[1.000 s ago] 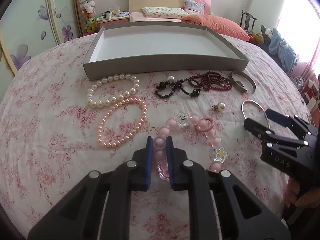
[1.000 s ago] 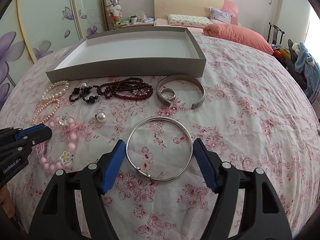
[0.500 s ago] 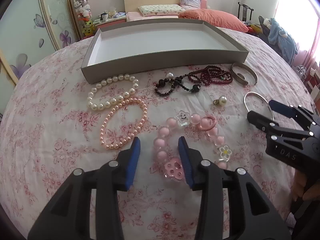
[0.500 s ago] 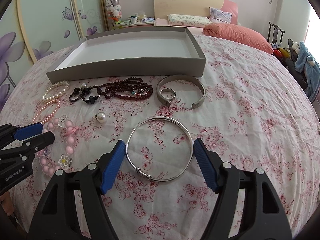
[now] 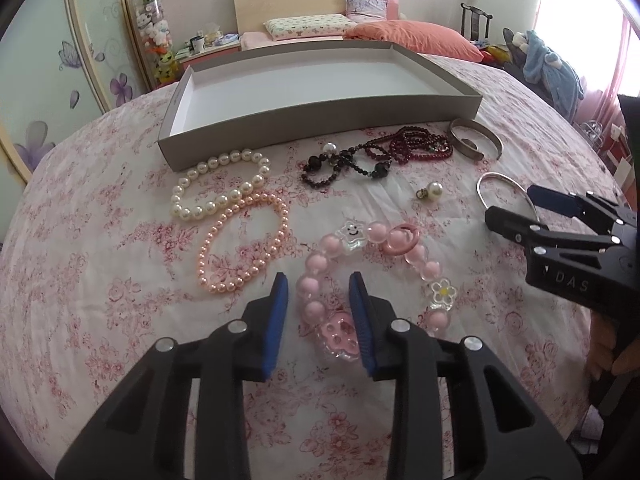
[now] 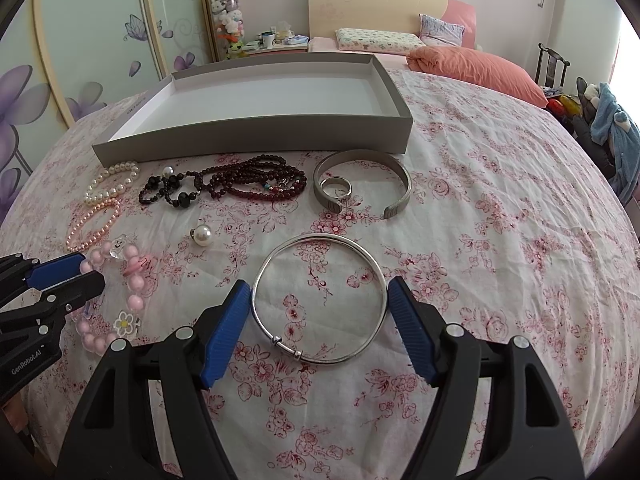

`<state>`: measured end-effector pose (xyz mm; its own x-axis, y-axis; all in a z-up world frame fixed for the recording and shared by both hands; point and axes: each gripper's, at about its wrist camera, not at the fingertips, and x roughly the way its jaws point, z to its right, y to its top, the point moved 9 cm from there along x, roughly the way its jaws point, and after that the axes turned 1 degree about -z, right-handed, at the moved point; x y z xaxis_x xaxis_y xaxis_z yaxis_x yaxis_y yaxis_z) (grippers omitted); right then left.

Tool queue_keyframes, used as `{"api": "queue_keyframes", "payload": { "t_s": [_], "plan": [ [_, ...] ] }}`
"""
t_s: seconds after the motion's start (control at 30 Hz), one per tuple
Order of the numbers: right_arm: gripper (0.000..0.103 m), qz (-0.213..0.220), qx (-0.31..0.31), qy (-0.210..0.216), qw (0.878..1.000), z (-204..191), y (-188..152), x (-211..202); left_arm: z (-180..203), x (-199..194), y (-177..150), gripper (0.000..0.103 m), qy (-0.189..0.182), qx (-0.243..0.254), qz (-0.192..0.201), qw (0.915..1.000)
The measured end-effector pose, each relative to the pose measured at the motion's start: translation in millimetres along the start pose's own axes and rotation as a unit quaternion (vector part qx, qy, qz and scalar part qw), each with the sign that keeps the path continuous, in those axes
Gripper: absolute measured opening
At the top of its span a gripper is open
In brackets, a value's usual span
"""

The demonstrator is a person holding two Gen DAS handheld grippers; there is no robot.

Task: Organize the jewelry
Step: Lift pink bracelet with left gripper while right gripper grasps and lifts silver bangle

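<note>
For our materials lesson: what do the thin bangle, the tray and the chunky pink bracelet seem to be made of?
Thin bangle: likely polished metal, silver with bright glints. Tray: probably cardboard, matte grey outside, white inside, sharp folded corners. Chunky pink bracelet: seemingly plastic or acrylic, glossy beads with see-through charms.

I'm working in a home bedroom: a bed (image 6: 500, 208) with a pink floral sheet fills my view, its headboard (image 6: 376, 4) and pillows (image 6: 376, 39) at twelve o'clock, a plush-toy display tube (image 6: 226, 12) at eleven, flower-painted wardrobe doors (image 6: 100, 40) at ten.
</note>
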<state>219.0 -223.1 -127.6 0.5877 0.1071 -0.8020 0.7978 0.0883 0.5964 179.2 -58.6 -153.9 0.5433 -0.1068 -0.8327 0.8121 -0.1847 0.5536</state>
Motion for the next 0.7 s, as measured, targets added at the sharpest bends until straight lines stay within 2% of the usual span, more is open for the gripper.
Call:
{"api": "queue_keyframes", "payload": {
  "t_s": [0.07, 0.13, 0.4, 0.7],
  "plan": [
    [0.071, 0.0, 0.0, 0.0, 1.0, 0.2, 0.0, 0.0, -0.3, 0.3, 0.9, 0.02, 0.001, 0.001, 0.001, 1.0],
    [0.071, 0.0, -0.003, 0.0, 1.0, -0.5, 0.2, 0.2, -2.0, 1.0, 1.9, 0.015, 0.004, -0.001, 0.003, 1.0],
    [0.069, 0.004, -0.001, 0.01, 1.0, -0.5, 1.5, -1.2, -7.3, 0.5, 5.8, 0.014, -0.003, -0.019, 0.01, 0.9998],
    [0.069, 0.034, 0.016, 0.013, 0.999, 4.1, 12.0, -13.3, -16.1, -19.4, 26.1, 0.014, -0.012, -0.039, 0.054, 0.9977]
  ]
}}
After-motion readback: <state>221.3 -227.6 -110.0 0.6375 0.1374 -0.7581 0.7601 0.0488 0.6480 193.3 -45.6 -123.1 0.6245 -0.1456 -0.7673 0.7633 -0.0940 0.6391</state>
